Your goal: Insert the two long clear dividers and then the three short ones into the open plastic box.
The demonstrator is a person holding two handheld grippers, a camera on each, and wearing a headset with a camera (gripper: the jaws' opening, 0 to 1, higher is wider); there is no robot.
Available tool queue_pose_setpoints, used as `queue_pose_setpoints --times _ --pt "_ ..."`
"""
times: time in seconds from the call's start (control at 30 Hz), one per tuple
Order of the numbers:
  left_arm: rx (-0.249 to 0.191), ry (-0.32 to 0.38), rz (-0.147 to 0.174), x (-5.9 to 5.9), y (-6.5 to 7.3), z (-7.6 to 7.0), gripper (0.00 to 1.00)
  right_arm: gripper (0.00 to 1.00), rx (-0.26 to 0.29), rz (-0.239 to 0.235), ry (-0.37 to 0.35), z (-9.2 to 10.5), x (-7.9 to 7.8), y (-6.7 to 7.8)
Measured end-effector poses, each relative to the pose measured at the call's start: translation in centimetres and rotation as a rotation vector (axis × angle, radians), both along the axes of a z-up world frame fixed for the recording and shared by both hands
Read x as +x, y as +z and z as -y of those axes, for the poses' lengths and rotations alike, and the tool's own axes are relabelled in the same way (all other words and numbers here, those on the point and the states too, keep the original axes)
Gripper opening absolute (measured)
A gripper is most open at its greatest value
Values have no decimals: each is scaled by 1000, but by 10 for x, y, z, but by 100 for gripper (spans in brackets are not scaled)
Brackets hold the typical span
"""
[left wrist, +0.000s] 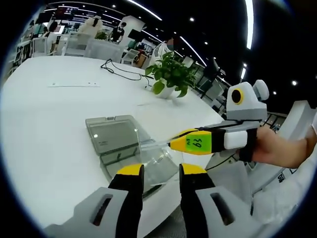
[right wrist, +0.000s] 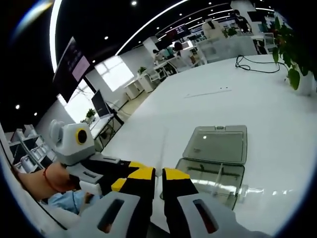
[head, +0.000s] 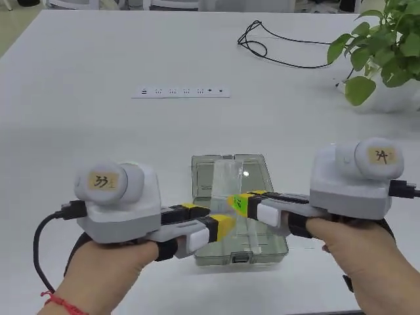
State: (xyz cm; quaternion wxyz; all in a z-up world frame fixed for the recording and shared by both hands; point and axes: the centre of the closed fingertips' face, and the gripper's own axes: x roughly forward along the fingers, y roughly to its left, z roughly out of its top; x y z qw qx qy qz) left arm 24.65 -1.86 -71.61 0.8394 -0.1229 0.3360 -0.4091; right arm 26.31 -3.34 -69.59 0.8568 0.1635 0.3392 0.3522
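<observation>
Nearest me, my left hand (head: 108, 269) is gripping the left gripper (head: 213, 218), which is pointing right across the front of the scene. Its yellow-tipped fingers (left wrist: 130, 171) are standing partly apart with nothing between them. In the left gripper view they are framing the near part of the box.

My right hand (head: 361, 252) is holding the right gripper (head: 237, 201), which is reaching leftward, so the two sets of tips are sitting just beside each other over the box. In the right gripper view its fingers are drawn almost together, leaving only a thin slit. They are pinching a clear divider (head: 226, 178), which is rising from the tips and tilting slightly. I cannot tell whether it is a long or a short one.

Just beyond the tips, the open plastic box (head: 272, 244) is lying flat on the white worktop (head: 98, 118), its base (left wrist: 158, 173) toward me and its lid (head: 252, 172) folded back on the far side. The divider is hanging over the box, about where the base meets the lid. I cannot tell whether its lower edge is touching the box. Clear edges are glinting inside the base, too faint for me to sort out.

Farther back, well apart from the box, a white power strip (head: 180, 92) is lying across the middle of the worktop. Behind it a black cable (head: 262, 42) is looping toward the far right, where a leafy green plant (head: 380, 46) is standing at the edge.
</observation>
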Motion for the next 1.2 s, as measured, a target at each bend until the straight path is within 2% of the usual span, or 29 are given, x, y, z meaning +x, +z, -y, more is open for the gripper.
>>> queue_pose_setpoints --times 0.1,0.2,0.4,0.53,0.6,0.67,0.7,0.83,0.9,0.97,1.03,1.07,1.13,1.2 --pt "-32 -1 -21 -2 2 4 30 7 -10 1 -3 0 1 0" --pt "-19 -24 -1 -4 2 5 28 7 -14 -6 -3 1 1 -1" --pt "-5 -39 13 -4 0 -2 36 7 -9 -14 -19 1 1 4" --pt "7 -48 34 -3 -1 -9 41 7 -8 -18 -28 2 3 6" --pt "22 -68 58 -3 -3 -13 43 7 -8 -21 -30 2 4 8" --pt "34 -83 65 -5 -5 -17 46 7 -14 -28 -31 3 5 8" --pt "43 -99 86 -6 -4 -19 48 7 -14 -35 -34 3 6 8" --pt "73 -134 120 -7 -7 -26 54 7 -10 -50 -41 5 13 8" --pt "88 -145 127 -7 -9 -30 58 7 -26 -64 -47 6 15 7" --pt "106 -162 166 -5 -10 -34 62 7 -38 -80 -42 6 16 4" --pt "118 -171 166 -6 -12 -38 67 7 -59 -125 -40 7 15 0" --pt "120 -179 165 -7 -14 -40 68 7 -88 -153 -38 10 13 -5" --pt "128 -193 181 -8 -15 -42 71 7 -123 -159 -43 10 15 -9" --pt "138 -201 186 -9 -17 -44 76 7 -157 -202 -47 12 13 -15"
